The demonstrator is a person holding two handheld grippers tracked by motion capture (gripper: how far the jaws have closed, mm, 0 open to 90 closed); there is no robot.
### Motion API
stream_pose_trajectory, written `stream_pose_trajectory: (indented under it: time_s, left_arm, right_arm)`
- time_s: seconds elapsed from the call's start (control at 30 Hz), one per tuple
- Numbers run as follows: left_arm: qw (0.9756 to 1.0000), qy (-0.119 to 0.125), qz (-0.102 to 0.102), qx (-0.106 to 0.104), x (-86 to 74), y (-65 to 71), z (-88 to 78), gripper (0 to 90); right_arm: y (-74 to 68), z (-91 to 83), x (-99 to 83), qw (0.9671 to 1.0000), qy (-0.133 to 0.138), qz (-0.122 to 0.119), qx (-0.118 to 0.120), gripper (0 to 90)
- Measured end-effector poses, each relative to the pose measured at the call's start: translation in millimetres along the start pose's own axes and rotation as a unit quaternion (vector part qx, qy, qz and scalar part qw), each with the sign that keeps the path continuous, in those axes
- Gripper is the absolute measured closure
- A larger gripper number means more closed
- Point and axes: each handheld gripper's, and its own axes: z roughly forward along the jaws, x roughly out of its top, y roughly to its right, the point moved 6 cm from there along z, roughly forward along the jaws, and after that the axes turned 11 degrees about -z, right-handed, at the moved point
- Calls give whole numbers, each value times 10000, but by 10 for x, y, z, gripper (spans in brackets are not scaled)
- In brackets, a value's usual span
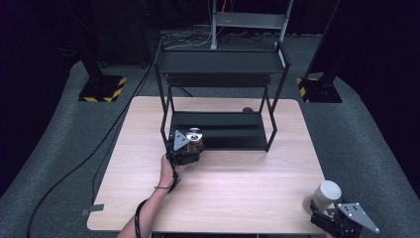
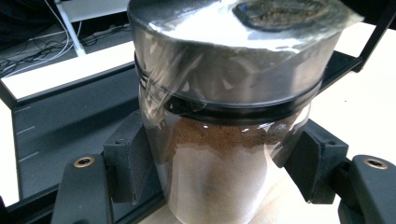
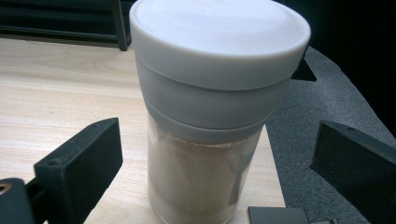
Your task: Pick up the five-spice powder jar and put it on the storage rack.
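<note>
The spice jar point(image 2: 224, 154), glass-walled, slick and fairly weighty with a steel lid, sits clamped at mid-body between my left fingers point(image 2: 128, 161) at the black rack's point(image 1: 218, 131) lower shelf edge. My right fingers point(image 3: 79, 163) stand wide around the white-capped jar point(image 3: 215, 93) near the table's point(image 1: 223, 188) corner.

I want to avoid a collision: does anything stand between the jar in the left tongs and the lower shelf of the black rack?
Nothing visible does. The left tongs hold the clear, metal-lidded jar of brown powder right at the front edge of the black metal rack's lower shelf, whose surface beyond looks bare.
</note>
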Motion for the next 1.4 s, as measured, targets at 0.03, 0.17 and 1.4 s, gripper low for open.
stream_pose_trajectory:
  time_s: [0.03,0.17,1.4]
  left_arm:
    - [10000,-7,14,5,6,0,13,308]
    - [10000,-7,55,32,22,8,65,308]
    - [10000,40,-10,-47,133,52,422,308]
  right_arm:
    - [2,-1,-1,10000,-3,1,-2,5]
    - [8,-4,-4,10000,-3,8,-7,5]
    - [30,-4,-2,10000,44,27,16,4]
